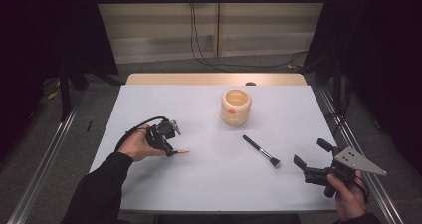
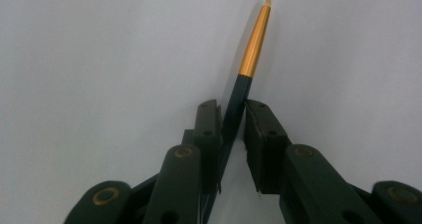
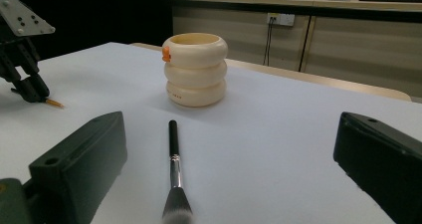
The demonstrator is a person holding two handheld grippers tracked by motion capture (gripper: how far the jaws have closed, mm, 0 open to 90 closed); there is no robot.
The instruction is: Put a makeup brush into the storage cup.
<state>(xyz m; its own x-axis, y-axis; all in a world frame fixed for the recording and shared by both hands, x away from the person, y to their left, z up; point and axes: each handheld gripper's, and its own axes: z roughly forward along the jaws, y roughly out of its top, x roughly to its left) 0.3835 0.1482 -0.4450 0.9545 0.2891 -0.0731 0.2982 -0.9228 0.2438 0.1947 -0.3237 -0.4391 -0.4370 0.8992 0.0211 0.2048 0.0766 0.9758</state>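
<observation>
- while clamped on a thin gold-tipped brush (image 2: 254,50), left claw (image 1: 171,152) lay low on the table (image 1: 209,174), at its left
- right claw (image 1: 311,157) gaped wide, empty, near a makeup brush (image 1: 261,151)

The high view hangs above the near edge of the table (image 1: 209,179) and looks forward and down, taking in the whole white top, the floor past the far edge and a wall with cables. The left gripper view sits very close to the surface near the left edge, looking along its own black jaws at a slim gold-tipped brush (image 2: 254,45) on the white top. The right gripper view rides low near the right edge, close to the near right corner, facing level across the table toward the cream holder (image 3: 195,69). This view and the high one share the holder (image 1: 236,106), the makeup brush (image 1: 261,151) (image 3: 174,174) and the left gripper (image 1: 170,153) (image 3: 37,95).
</observation>
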